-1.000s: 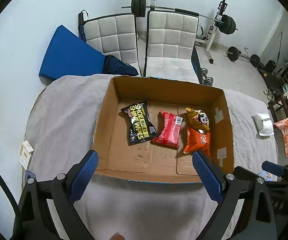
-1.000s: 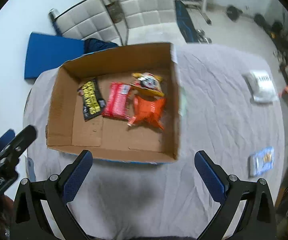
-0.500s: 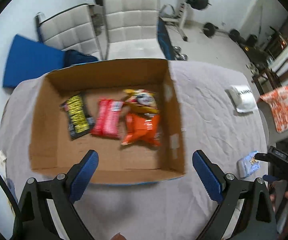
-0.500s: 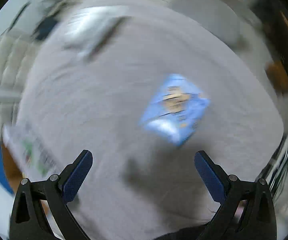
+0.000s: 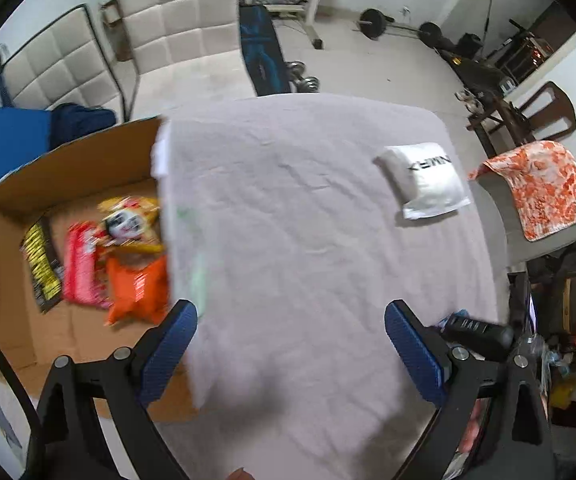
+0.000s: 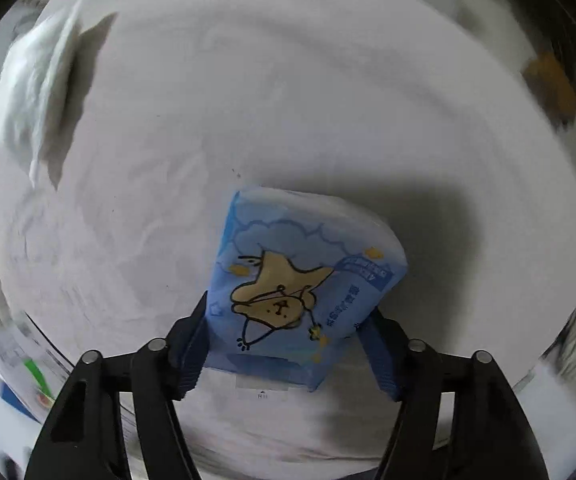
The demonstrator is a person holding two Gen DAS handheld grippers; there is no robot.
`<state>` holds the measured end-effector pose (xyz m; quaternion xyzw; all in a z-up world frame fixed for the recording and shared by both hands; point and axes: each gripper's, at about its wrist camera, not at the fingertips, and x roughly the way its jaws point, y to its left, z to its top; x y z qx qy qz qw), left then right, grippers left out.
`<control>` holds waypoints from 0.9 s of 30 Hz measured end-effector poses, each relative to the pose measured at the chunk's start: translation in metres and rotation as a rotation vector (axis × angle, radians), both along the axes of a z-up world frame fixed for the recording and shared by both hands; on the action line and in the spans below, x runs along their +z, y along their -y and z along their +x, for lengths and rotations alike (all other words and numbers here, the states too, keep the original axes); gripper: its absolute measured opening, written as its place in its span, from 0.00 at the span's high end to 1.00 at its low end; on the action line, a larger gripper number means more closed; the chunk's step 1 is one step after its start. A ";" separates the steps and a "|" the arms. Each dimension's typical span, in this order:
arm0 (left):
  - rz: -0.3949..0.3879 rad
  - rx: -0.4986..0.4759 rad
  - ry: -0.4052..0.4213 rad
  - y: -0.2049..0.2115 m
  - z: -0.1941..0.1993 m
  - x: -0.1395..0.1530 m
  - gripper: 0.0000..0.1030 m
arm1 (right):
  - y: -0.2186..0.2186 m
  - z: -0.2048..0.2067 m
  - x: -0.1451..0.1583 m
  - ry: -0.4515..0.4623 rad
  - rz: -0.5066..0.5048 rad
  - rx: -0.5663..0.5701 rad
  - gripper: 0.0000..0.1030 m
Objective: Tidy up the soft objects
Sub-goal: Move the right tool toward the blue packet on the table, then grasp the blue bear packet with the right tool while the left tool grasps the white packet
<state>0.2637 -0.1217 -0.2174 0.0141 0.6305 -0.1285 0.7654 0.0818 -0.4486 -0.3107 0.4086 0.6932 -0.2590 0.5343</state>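
Note:
A blue tissue pack (image 6: pixel 288 280) with a cartoon bear lies on the grey tablecloth (image 6: pixel 288 100), and my right gripper (image 6: pixel 284 320) points down over it. Its jaws are closing, and both blue pads touch the pack's sides. My left gripper (image 5: pixel 290 344) hangs open over bare cloth with nothing between its fingers. To its left, the cardboard box (image 5: pixel 68 168) holds an orange bag (image 5: pixel 136 288), a red pack (image 5: pixel 80 268), a black-and-yellow pack (image 5: pixel 40 264) and a yellow panda bag (image 5: pixel 128 220). A white soft pack (image 5: pixel 424 180) lies at the far right of the table and also shows as the white soft pack (image 6: pixel 36 96).
Two white padded chairs (image 5: pixel 176 20) stand behind the table, with a blue mat (image 5: pixel 4 140) to the left. A chair draped with an orange floral cloth (image 5: pixel 540 188) stands by the table's right edge. Gym weights (image 5: pixel 376 24) lie on the floor beyond.
My left gripper slid right, from over the box to over the cloth. My right gripper swung to the blue pack, dropped onto it and narrowed its jaws around it.

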 end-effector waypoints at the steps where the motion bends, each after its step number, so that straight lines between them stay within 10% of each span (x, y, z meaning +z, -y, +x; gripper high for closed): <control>1: -0.001 -0.010 -0.012 0.012 0.008 -0.003 0.06 | 0.003 0.004 0.005 0.001 -0.027 0.043 0.36; 14: -0.154 0.035 -0.262 0.144 0.105 -0.059 0.06 | 0.047 0.108 0.034 0.046 -0.228 0.436 0.39; 27: -0.018 0.007 -0.407 0.227 0.159 -0.134 0.06 | 0.113 0.160 0.011 0.063 -0.196 0.442 0.39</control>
